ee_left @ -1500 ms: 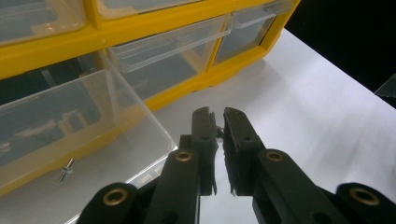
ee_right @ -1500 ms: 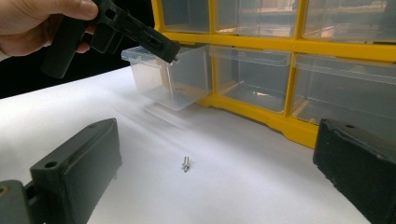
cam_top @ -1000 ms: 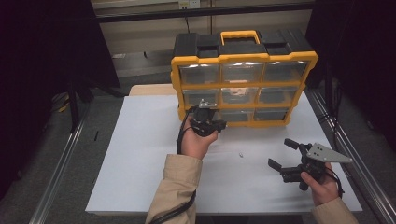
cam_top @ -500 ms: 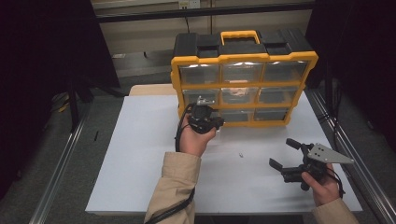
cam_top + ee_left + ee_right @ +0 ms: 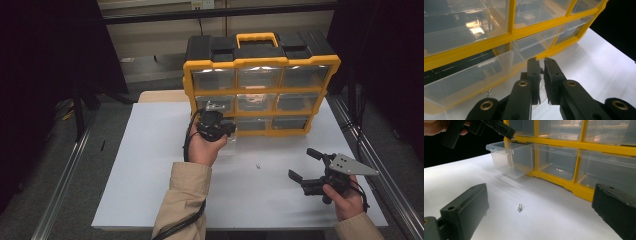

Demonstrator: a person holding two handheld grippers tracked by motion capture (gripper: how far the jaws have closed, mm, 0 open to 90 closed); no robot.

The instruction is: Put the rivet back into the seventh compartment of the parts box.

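Note:
A yellow organizer [image 5: 260, 64] with clear drawers stands at the back of the white table. Its bottom-left drawer [image 5: 511, 160] is pulled partway out, tilted a little. My left gripper [image 5: 227, 131] is shut on that drawer's thin clear front wall [image 5: 539, 75], which sits between the nearly closed jaws. In the right gripper view the left gripper [image 5: 499, 128] reaches down onto the drawer's rim. My right gripper [image 5: 301, 163] stands open low over the table at the right, with nothing between its fingers. A small metal screw [image 5: 519, 207] lies on the table ahead of it.
The screw [image 5: 258, 166] lies between the two hands, in front of the organizer. Another small screw [image 5: 489, 93] lies under the pulled-out drawer. Metal rails [image 5: 380, 170] run along both table sides. White tabletop [image 5: 145, 170] spreads to the left.
The left hand has shifted slightly at the drawer, still gripping it. The right gripper has not moved.

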